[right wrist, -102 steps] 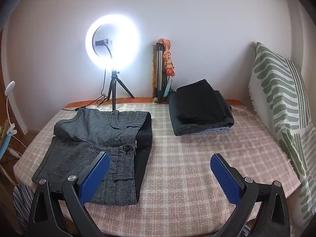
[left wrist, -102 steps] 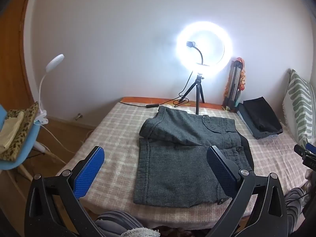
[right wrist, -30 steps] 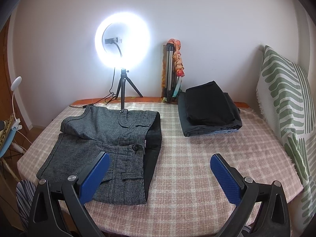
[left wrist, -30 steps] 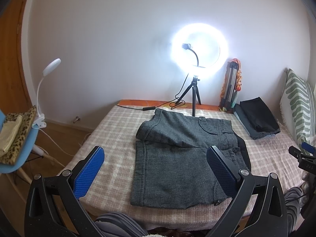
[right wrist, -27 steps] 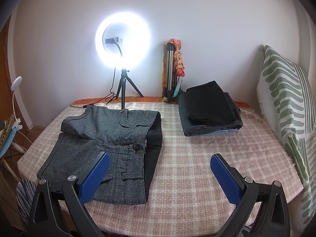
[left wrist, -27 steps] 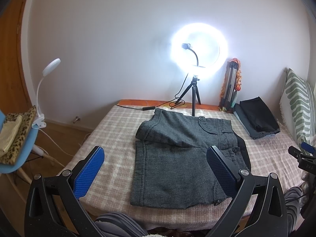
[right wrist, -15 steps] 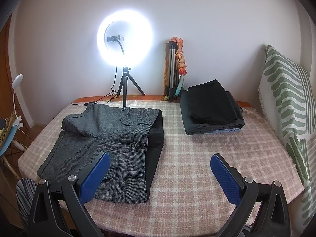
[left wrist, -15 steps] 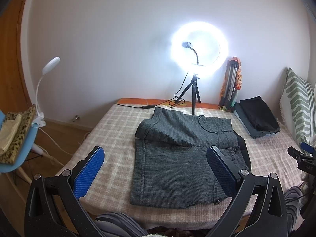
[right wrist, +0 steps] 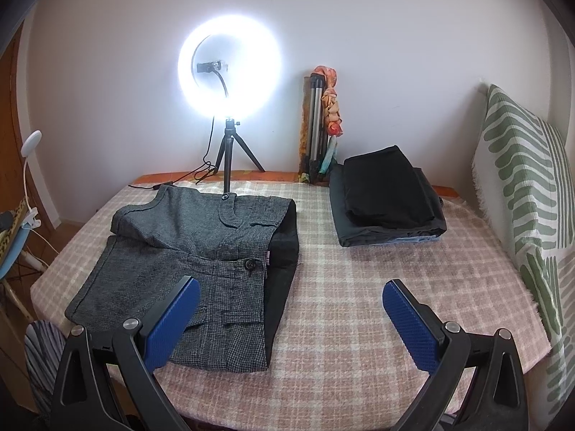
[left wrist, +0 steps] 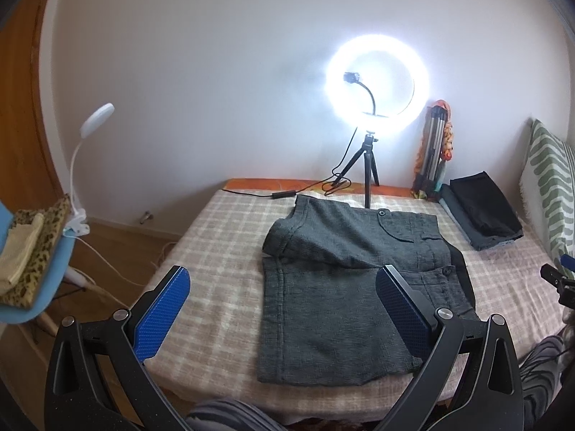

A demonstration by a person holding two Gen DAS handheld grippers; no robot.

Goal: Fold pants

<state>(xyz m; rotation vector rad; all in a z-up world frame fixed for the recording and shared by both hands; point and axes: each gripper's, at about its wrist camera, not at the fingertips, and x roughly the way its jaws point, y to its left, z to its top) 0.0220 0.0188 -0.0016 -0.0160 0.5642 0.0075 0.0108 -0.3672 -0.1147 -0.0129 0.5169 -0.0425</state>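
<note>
The grey pants (left wrist: pixel 345 280) lie folded on the checked bed (left wrist: pixel 222 251), just where they were 3.4 s ago, one leg doubled back near the ring light (left wrist: pixel 377 82). Both views have drifted slightly, so the folded black stack (right wrist: pixel 386 194) sits a little further right. The left gripper (left wrist: pixel 284 309) and right gripper (right wrist: pixel 287 319) hover with jaws wide apart, holding nothing, as before

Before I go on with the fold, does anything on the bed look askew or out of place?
The grey pants are not lying flat: the far leg is flopped at an angle over the near one, leaving a rumpled diagonal edge. Both grippers, left and right, are open, above the bed.
</note>
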